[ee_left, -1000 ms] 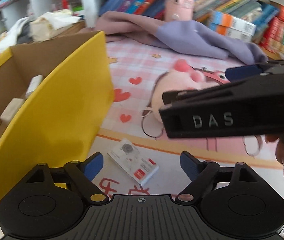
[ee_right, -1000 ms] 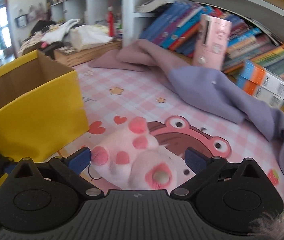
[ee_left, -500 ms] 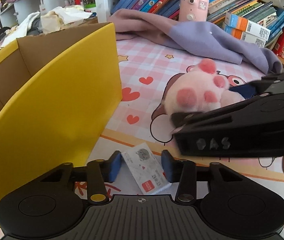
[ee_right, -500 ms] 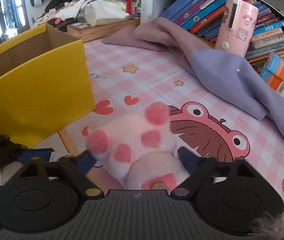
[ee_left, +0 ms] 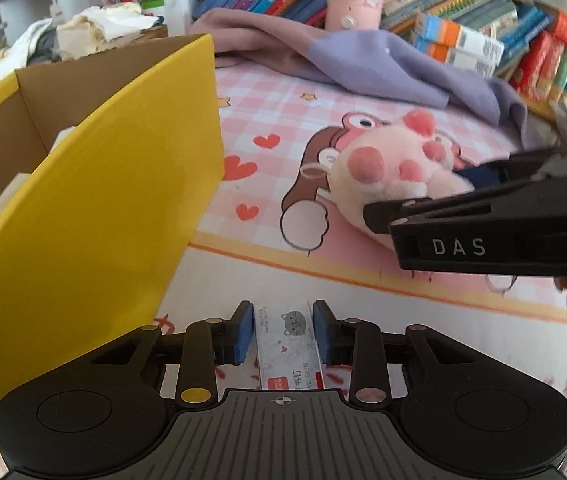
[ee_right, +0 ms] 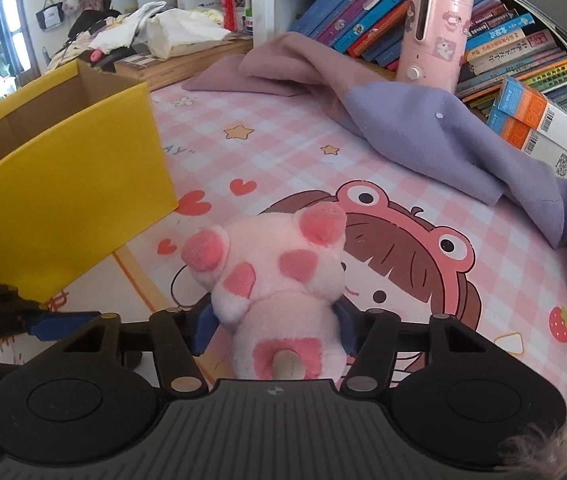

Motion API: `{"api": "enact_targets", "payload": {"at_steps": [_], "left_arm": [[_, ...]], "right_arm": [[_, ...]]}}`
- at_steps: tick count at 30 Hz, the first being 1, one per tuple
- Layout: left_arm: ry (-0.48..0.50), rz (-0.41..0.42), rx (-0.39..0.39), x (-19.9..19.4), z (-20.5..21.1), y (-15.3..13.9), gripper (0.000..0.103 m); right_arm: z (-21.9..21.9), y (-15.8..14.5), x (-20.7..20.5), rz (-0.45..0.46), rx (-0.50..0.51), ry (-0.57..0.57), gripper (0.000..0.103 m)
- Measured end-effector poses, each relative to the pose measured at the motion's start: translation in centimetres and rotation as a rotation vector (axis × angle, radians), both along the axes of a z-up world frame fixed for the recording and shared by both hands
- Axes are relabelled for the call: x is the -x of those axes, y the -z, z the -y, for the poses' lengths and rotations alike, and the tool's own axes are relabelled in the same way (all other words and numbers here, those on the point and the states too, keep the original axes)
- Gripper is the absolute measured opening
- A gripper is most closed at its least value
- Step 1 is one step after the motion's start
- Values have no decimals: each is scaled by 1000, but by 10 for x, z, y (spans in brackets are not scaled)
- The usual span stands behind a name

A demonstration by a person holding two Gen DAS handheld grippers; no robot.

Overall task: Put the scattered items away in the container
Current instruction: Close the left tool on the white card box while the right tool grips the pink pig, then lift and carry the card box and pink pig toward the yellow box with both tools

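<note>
Pink cartoon mat, bookshelf, yellow box

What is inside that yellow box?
In the left view, the yellow box shows brown cardboard inner walls and a couple of pale, whitish things against the near wall. Its floor and anything lower down are hidden behind that tall yellow side.

One yellow cardboard box, one pink plush toy, one small white staples packet, one purple blanket, one pink cylindrical device, two orange-and-white cartons, two grippers.
</note>
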State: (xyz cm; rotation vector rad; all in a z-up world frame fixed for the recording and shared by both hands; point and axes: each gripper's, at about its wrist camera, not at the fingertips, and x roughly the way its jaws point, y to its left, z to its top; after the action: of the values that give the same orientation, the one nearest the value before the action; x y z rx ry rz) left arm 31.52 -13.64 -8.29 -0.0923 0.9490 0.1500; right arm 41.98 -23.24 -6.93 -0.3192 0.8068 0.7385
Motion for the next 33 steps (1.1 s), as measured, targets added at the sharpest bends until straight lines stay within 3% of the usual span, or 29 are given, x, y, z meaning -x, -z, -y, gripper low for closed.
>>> {"api": "enact_targets", "payload": {"at_steps": [3,7,9,10,12,15,25,33], "left_arm": [[25,-20,-15,2,4,1,51],[39,-27,-31,7,7,1,50],[41,-23,-32,9,6,0,40],[46,-18,-34,9,6,0,31],[61,-13,-36,10,6,0,29],[70,-21,-30,13,5,-2,28],[161,93,-56,33,11,-31,28],[240,203,-29,54,13,-61,28]], "right_arm": [[-5,0,2,15,21,-18,63],[-15,-2,0,59,45,-36,78],[-20,-1,-4,66,57,-39,80],[-21,1,-7,59,59,-40,79],[-22,6,-13,15,53,-34,65],[-15,6,-16,-27,17,6,59],[9,-16,11,-18,-50,88,58],[33,-48,48,39,-67,167,58]]}}
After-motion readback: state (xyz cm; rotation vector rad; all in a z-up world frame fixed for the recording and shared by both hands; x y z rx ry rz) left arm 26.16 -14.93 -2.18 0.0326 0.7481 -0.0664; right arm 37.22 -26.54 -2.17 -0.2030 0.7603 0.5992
